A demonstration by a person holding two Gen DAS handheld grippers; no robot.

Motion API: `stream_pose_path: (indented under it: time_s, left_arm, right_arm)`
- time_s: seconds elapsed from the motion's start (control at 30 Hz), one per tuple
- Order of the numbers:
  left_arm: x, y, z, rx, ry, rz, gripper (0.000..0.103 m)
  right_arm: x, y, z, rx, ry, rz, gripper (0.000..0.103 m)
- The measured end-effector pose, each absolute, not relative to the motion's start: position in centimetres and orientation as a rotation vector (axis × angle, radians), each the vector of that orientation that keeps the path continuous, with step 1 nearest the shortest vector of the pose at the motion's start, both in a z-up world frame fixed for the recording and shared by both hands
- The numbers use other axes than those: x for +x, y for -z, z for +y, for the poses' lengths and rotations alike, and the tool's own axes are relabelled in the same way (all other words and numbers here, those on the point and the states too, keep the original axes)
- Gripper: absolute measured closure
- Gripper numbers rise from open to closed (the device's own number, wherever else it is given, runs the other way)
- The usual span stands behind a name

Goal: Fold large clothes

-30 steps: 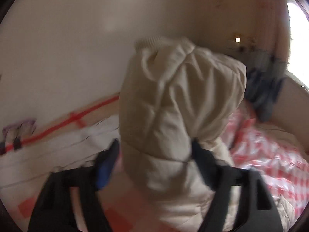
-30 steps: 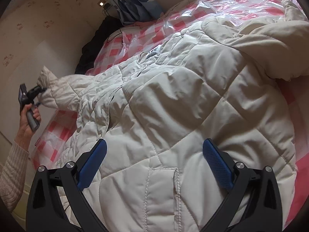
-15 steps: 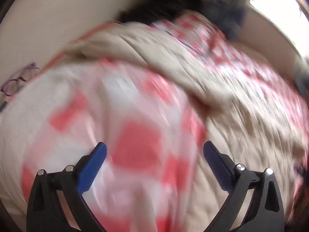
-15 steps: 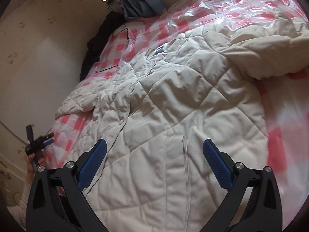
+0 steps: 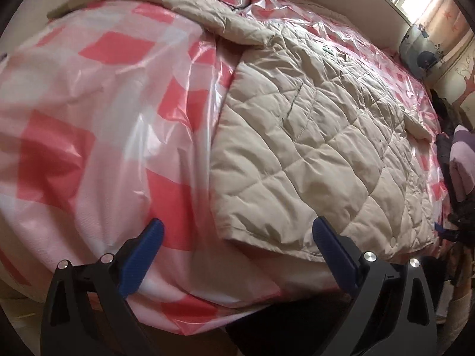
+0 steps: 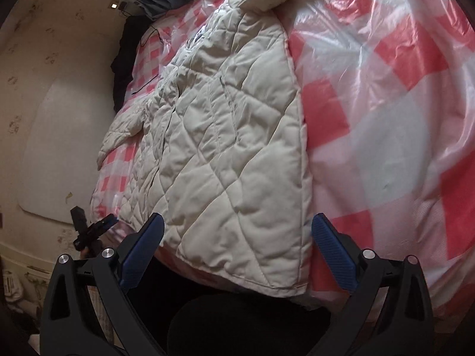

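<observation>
both grippers' fingers spread wide, nothing between them. left gripper (image 5: 237, 234) jaws just opened, over near edge of bed cover (image 5: 104, 118). right gripper (image 6: 237, 231) over near hem of quilted jacket (image 6: 231, 148), lying flat on cover w/ sleeve out left.

Bed (image 5: 89, 124) under pink-checked plastic sheet; quilted beige coat (image 5: 311, 148) spread flat on it.

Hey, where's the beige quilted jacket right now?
The jacket lies spread flat on the pink checked bed cover, its hem at the near bed edge, ahead of both open tongs.
</observation>
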State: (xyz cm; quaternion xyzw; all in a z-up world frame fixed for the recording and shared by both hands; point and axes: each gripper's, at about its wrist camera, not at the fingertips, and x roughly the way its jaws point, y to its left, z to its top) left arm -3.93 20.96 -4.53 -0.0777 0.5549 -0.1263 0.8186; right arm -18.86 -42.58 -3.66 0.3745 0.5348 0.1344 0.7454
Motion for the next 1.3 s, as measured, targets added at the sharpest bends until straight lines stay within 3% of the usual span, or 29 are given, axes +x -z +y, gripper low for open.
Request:
stream_pose_path:
  time_s: [0.13,0.23,0.43,0.47,0.5,0.53,0.57,0.67,0.73,0.83,0.93,1.13,1.17,1.23,1.27,1.3]
  left_arm:
    - [-4.0,6.1,20.2,-0.349,0.402,1.216,0.007]
    - [-4.4,5.9,20.1,-0.418,0.422,1.194,0.007]
    - [-3.6,7.5,20.3,-0.449,0.358,1.266,0.011]
    - [-3.5,7.6,20.3,-0.466,0.340,1.271,0.022]
    - [-3.3,7.8,20.5,-0.461,0.314,1.285,0.029]
    - [-3.1,7.9,20.7,-0.452,0.287,1.300,0.049]
    - [-3.1,8.0,21.1,-0.451,0.263,1.309,0.065]
    - [-3.7,7.9,22.6,-0.538,0.249,1.306,0.076]
    - [-4.0,7.6,22.8,-0.539,0.205,1.307,0.073]
    - [-4.1,6.5,22.3,-0.446,0.091,1.325,0.048]
    - [-4.1,4.6,21.5,-0.348,0.072,1.285,0.035]
    - [-1.9,4.2,19.6,-0.236,0.104,1.274,0.035]
    - [-1.4,5.0,19.2,-0.252,0.141,1.316,0.055]
    - [-1.0,6.0,19.4,-0.282,0.151,1.354,0.077]
    - [-1.0,6.0,19.6,-0.305,0.180,1.350,0.086]
    - [-1.0,5.6,19.9,-0.348,0.206,1.340,0.088]
  right_arm:
    - [-19.5,3.5,-42.1,0.965,-0.442,1.054,0.007]
    - [-19.7,4.3,-42.1,0.794,-0.231,1.194,0.007]
    - [-20.1,5.2,-40.8,0.811,-0.331,1.232,0.010]
    - [-20.0,5.1,-40.4,0.768,-0.324,1.228,0.016]
    - [-20.0,4.9,-40.2,0.737,-0.322,1.216,0.041]
    - [-19.9,4.8,-39.9,0.717,-0.313,1.205,0.074]
    - [-19.9,4.8,-39.8,0.708,-0.297,1.194,0.084]
    - [-19.9,4.3,-39.0,0.686,-0.310,1.131,0.088]
    - [-19.5,3.9,-38.4,0.659,-0.318,1.119,0.088]
    - [-19.3,3.4,-38.2,0.647,-0.321,1.123,0.088]
    - [-18.9,3.7,-38.5,0.685,-0.331,1.151,0.085]
    - [-19.1,4.6,-38.8,0.736,-0.348,1.111,0.090]
    - [-19.2,4.6,-38.9,0.752,-0.351,1.091,0.090]
    - [-19.4,4.6,-39.1,0.808,-0.364,1.046,0.093]
    - [-19.5,4.5,-39.5,0.862,-0.382,1.007,0.093]
    - [-19.6,4.2,-39.8,0.911,-0.401,0.966,0.094]
